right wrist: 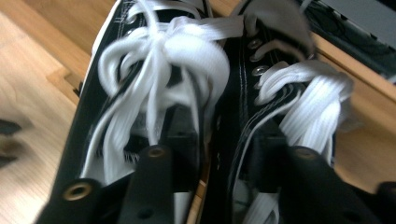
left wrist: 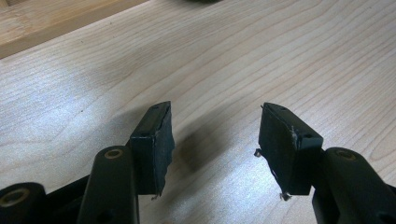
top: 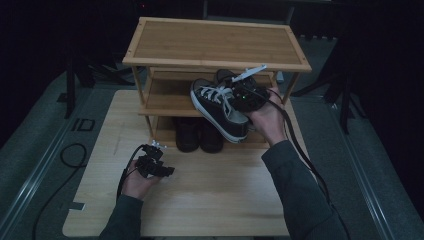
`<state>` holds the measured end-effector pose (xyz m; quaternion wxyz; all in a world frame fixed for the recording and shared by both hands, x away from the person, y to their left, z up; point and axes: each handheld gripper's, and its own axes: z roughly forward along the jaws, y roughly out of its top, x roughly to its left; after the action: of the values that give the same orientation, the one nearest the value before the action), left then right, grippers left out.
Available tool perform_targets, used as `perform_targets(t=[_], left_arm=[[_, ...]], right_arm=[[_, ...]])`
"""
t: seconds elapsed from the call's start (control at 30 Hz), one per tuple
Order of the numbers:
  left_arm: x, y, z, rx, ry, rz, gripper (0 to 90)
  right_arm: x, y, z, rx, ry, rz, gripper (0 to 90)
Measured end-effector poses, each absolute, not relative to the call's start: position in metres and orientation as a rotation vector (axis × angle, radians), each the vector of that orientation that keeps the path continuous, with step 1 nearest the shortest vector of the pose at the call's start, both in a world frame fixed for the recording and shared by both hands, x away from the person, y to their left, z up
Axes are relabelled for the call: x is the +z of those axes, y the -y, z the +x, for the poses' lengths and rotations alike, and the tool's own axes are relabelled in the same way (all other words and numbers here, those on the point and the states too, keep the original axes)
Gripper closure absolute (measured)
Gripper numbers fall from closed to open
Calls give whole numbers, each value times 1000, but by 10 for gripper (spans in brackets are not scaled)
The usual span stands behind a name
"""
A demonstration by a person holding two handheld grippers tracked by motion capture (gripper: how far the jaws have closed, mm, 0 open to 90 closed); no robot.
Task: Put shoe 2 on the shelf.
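Note:
A pair of black sneakers (top: 220,106) with white laces and white soles hangs in front of the middle shelf of a bamboo shoe rack (top: 215,42). My right gripper (top: 246,95) is shut on the pair. In the right gripper view one jaw sits inside each shoe, and my right gripper (right wrist: 219,140) pinches the inner sides of the left sneaker (right wrist: 140,70) and the right sneaker (right wrist: 299,93) together. My left gripper (top: 159,166) rests low over the wooden table (top: 210,200) at the front left. My left gripper (left wrist: 215,140) is open with bare wood between its pads.
A second pair of dark shoes (top: 198,135) stands on the rack's bottom shelf. The rack's top shelf is bare. Cables trail from both grippers toward the table's front. Dark floor and stand legs (top: 345,100) surround the table.

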<state>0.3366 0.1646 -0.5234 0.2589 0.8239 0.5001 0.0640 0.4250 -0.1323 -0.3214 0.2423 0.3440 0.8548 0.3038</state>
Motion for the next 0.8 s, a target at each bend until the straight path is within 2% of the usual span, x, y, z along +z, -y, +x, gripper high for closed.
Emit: perform_targets(t=[0.23, 0.53, 0.8], left_arm=[[-524, -164, 337, 168, -1355, 2235, 451], [-518, -163, 336, 173, -1345, 2222, 451], [-510, -158, 336, 191, -1316, 2225, 452]], right_arm=[[-313, 146, 430, 844, -2456, 785, 542], [-303, 159, 427, 883, -2504, 719, 523], [-286, 175, 417, 1022, -2542, 675, 558]])
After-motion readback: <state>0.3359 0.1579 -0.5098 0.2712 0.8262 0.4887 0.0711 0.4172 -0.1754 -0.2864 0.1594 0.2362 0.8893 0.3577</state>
